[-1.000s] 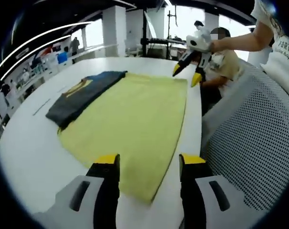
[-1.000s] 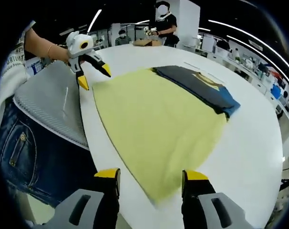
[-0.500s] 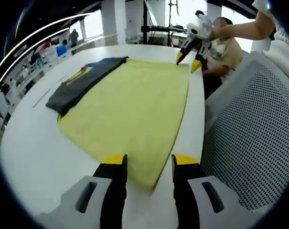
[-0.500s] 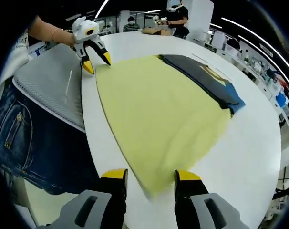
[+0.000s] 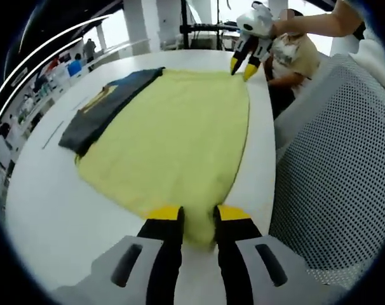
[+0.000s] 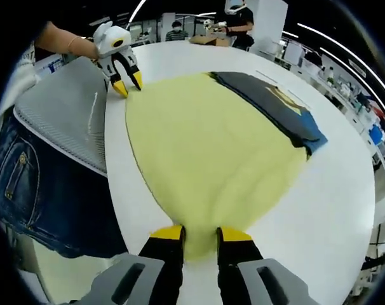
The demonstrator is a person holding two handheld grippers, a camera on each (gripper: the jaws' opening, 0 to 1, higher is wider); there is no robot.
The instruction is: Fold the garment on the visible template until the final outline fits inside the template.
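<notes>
I am gripping the flat yellow cloth garment point(image 5: 180, 133) with both tools. The left gripper point(image 5: 197, 217) is pinching its near corner. The right gripper point(image 6: 200, 235) is pinching the other one.

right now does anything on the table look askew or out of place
Nothing stands out. The yellow cloth lies flat on the white table over the dark folded garment, with the left claw and right claw at its near corners.

You had one yellow cloth point(image 5: 173, 140), one dark garment point(image 5: 103, 111) at its ten o'clock, and two grippers point(image 5: 197, 219) point(image 6: 201, 236).
</notes>
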